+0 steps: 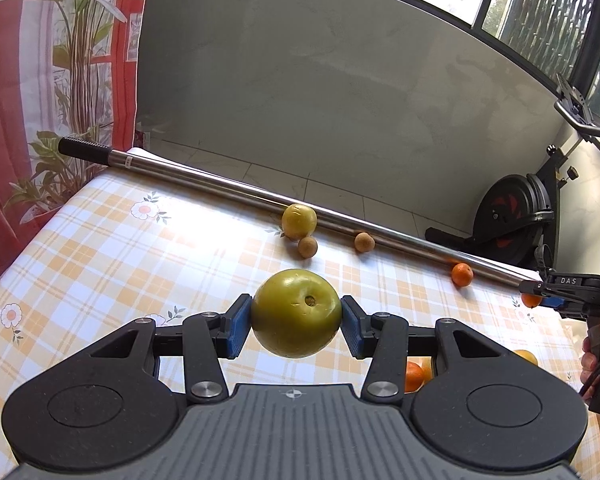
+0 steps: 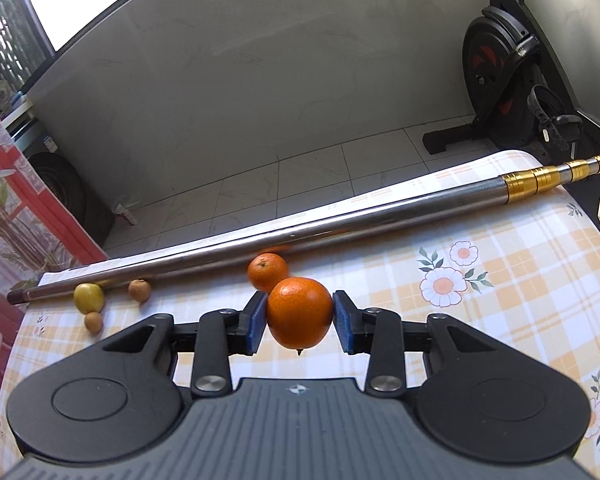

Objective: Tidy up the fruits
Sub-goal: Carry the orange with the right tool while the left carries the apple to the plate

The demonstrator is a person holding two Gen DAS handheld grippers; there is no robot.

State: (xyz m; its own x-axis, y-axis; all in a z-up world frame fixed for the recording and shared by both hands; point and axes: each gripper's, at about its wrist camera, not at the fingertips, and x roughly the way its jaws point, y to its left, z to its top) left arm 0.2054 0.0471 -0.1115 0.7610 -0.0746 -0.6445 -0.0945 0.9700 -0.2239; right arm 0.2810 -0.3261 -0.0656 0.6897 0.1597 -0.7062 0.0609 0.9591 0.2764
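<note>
I've got the green fruit pinched between the blue pads of my left gripper, held up above the checked tablecloth. Over on the other side, my right gripper is clamped on a tangerine, stem tip pointing down, also lifted off the cloth. Just behind it sits a second tangerine, close against the metal pole that runs across the far edge of the table. Further left along that pole I see a yellow fruit with one small brown fruit in front of it and another small brown one just to its right. Beyond the table, an exercise bike stands on the tiled floor by the grey wall.
</note>
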